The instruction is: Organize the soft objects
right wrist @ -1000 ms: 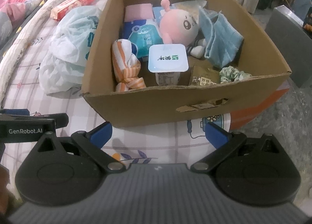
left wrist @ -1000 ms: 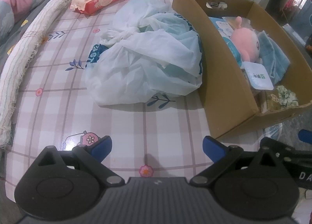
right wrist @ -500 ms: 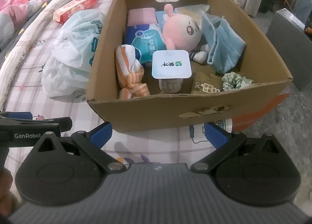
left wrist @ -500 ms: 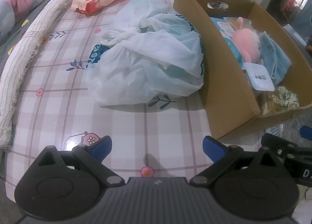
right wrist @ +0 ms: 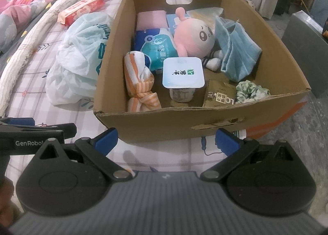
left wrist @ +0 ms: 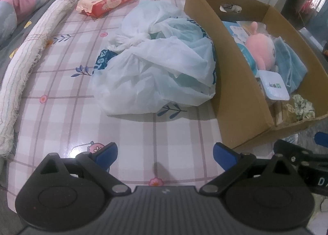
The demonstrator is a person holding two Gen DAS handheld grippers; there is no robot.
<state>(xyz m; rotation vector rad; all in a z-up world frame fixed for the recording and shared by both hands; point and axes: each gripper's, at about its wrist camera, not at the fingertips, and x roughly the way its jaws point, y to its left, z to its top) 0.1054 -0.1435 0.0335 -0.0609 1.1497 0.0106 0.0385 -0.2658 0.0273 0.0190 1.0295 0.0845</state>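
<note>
A checked pink worktop (left wrist: pixel 61 112) carries an open brown cardboard box (right wrist: pixel 205 124) at its right edge, its far contents partly hidden. Touching its left wall slumps a knotted white plastic bag (left wrist: pixel 155 75). Inside, a round pink plush doll (right wrist: pixel 194 36) lies tilted, face up. The left gripper (left wrist: pixel 165 151) and right gripper (right wrist: pixel 166 138) hold fingers spread, empty.

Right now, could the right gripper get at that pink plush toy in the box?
Probably yes: the cardboard box is open-topped, the pink plush toy lies uncovered, and the right gripper is open, though the yogurt cup stands between.
</note>
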